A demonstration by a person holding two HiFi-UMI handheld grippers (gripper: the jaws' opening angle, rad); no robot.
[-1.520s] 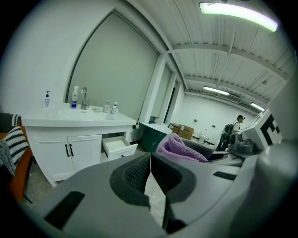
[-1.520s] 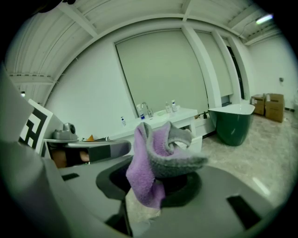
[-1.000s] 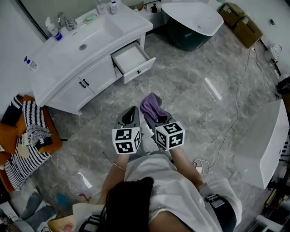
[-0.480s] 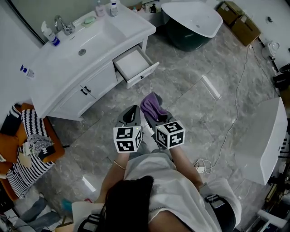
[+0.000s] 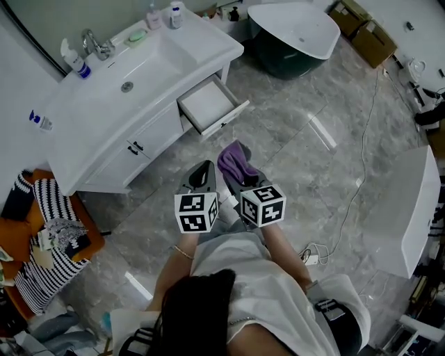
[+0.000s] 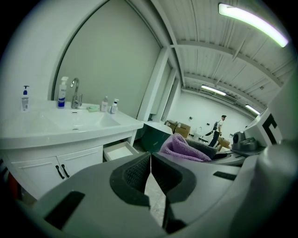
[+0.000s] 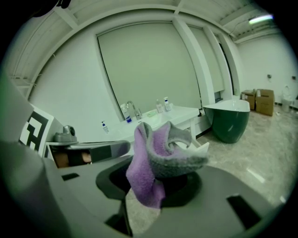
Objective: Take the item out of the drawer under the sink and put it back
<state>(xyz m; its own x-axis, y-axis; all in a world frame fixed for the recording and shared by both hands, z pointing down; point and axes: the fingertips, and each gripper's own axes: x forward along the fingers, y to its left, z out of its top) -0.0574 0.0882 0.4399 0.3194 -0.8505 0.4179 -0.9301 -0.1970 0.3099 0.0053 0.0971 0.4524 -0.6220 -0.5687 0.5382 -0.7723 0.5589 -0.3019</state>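
Right gripper (image 7: 153,183): jaws part closed, pinching a purple-grey cloth (image 7: 160,155). The cloth bunches above the pads and one fold hangs down between them. Left gripper (image 6: 151,160): pads pressed together at the tips, nothing in them.

Both are held side by side in front of the person, over the grey marble floor (image 5: 292,139), pointing toward the vanity (image 5: 104,97). Marker cubes (image 5: 197,212) show black-and-white square codes.

Drawer (image 5: 211,106) under the sink (image 5: 149,55) is pulled out, white inside, well apart from the cloth.

On the counter: faucet (image 5: 94,43), spray bottle (image 5: 71,58), pump bottle (image 5: 38,119) with a blue label, small bottles (image 5: 154,12) at the far end. Print is too small to read.

Dark green tub (image 5: 278,61) sits just past the vanity, with cardboard boxes (image 5: 365,28) beyond it. Striped fabric (image 5: 42,229) lies on an orange seat left of the vanity.
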